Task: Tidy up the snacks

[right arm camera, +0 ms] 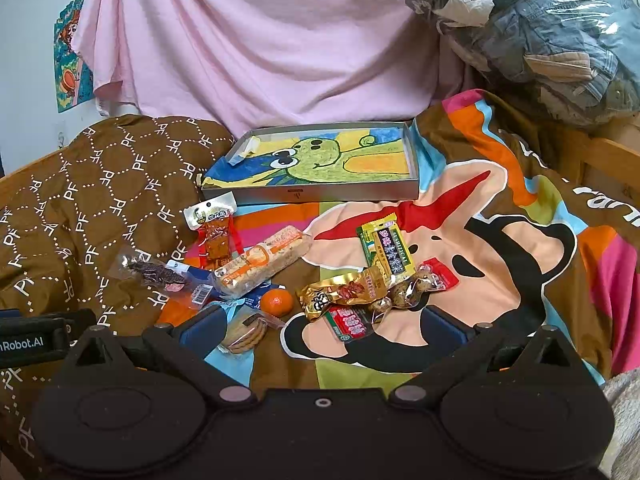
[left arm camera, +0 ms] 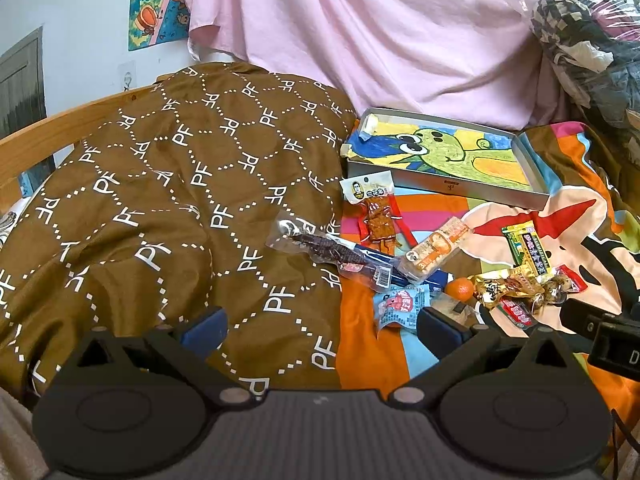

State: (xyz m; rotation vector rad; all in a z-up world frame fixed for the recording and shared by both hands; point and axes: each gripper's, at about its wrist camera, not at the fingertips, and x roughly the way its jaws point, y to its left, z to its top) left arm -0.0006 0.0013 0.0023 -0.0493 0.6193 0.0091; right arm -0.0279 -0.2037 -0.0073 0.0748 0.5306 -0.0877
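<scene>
Both grippers hover low and level over the bed, fingers spread wide and empty: the left gripper (left arm camera: 320, 326) and the right gripper (right arm camera: 324, 326). The snack pile (right arm camera: 304, 276) lies at 12 o'clock just beyond the right gripper's fingertips, with the shallow box (right arm camera: 312, 194) farther along at 12.

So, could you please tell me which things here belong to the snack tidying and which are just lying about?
Belonging to the job:
shallow box
orange
rice cracker bar
green and yellow packet
gold packet

Just lying about:
brown quilt
pink sheet
bagged clothes
</scene>
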